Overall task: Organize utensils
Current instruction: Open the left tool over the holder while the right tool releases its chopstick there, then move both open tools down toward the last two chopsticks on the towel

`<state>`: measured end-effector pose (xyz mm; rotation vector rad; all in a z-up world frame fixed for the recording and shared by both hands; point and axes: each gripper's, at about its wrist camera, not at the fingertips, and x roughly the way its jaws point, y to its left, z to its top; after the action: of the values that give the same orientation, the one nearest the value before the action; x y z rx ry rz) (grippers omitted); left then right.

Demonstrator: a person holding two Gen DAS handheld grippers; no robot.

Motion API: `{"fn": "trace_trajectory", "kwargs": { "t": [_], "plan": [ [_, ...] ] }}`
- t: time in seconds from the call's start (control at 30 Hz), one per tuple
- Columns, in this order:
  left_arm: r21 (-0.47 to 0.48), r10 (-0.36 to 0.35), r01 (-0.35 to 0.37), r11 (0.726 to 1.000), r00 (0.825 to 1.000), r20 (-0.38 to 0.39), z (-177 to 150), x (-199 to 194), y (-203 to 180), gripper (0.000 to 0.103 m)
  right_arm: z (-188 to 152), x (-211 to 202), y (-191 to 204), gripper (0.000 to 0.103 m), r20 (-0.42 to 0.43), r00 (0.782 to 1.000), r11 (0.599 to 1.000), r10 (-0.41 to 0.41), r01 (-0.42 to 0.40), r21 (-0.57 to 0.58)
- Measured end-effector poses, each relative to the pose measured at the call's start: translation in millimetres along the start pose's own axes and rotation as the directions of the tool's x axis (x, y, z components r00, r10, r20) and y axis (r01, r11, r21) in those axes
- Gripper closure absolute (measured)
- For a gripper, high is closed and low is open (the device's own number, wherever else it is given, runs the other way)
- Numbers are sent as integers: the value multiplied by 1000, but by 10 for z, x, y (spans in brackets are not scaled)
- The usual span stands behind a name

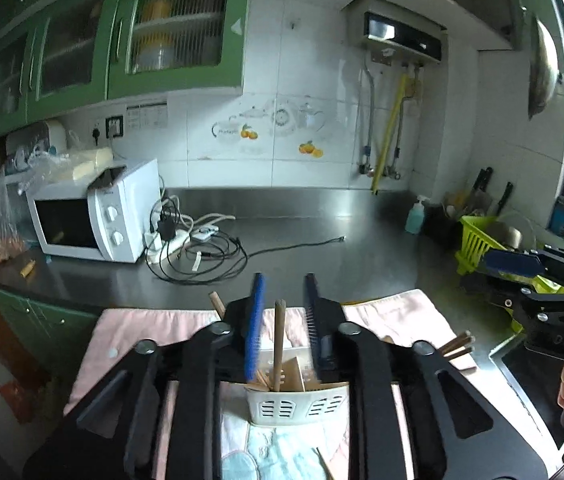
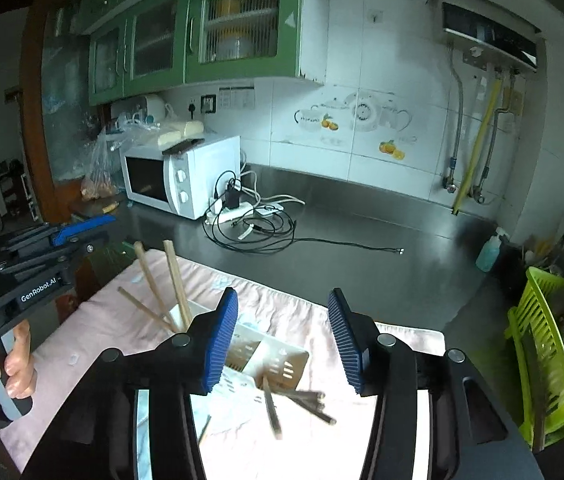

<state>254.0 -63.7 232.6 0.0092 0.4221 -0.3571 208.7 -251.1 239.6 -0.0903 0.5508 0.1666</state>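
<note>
While the white plastic utensil holder point(image 1: 298, 400) with slotted sides is seen standing on a soft pink cloth point(image 1: 142, 332), wooden chopsticks point(image 1: 279, 344) are seen poking up out of it. The left gripper point(image 1: 282, 312) is held just above the holder, its ribbed blue pads set a little apart — one chopstick stands up between them, but it cannot be told whether it is touched. The right gripper point(image 2: 282, 336) is spread wide, and nothing is held in it. Below it, a small bunch of chopsticks point(image 2: 302, 400) is seen lying flat on the cloth, beside the holder point(image 2: 270, 360). Two long sticks point(image 2: 174, 280) are leaned in the holder's far end. The cloth is laid on a shiny grey metal counter point(image 1: 322, 240). A boxy white microwave point(image 1: 94, 216) and tangled black cables point(image 1: 202, 252) are set further back, well apart from the cloth.
</note>
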Motion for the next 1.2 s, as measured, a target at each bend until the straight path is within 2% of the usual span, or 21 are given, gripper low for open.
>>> {"fn": "trace_trajectory", "kwargs": {
  "t": [0.1, 0.23, 0.33, 0.4, 0.5, 0.67, 0.83, 0.97, 1.2],
  "plan": [
    [12, 3, -3, 1000, 999, 41, -27, -316, -31, 59, -169, -267, 72, 51, 18, 1000, 1000, -1, 1, -18],
    [5, -12, 12, 1000, 999, 49, -240, -726, -16, 48, -543, -536, 208, 49, 6, 1000, 999, 20, -20, -36],
    [18, -2, 1, 1000, 1000, 16, -552, -952, -28, 45, -935, -683, 344, 44, -25, 999, 998, 42, -43, -38],
    [23, 6, -6, 1000, 1000, -24, -829, -1066, -44, 43, -1225, -749, 432, 44, -52, 997, 998, 60, -62, -26],
    [18, 1, 1, 1000, 995, -105, -1270, -1157, -76, 41, -1613, -825, 530, 39, -82, 994, 997, 71, -72, -8],
    [0, 1, -1, 1000, 974, -225, -2146, -1238, -167, 41, -2175, -866, 593, 36, -128, 991, 999, 32, -28, 32],
    [-61, -71, 53, 997, 932, -357, -2894, -1221, -357, 41, -2557, -859, 531, 35, -180, 983, 995, 20, -3, 95],
    [-39, -91, 82, 996, 917, -389, -3171, -1217, -572, 40, -2752, -903, 565, 28, -192, 981, 997, -28, 42, 70],
    [-37, -123, 119, 992, 887, -445, -3419, -1107, -886, 40, -2939, -898, 544, 22, -205, 978, 995, -33, 52, 84]
  ]
}}
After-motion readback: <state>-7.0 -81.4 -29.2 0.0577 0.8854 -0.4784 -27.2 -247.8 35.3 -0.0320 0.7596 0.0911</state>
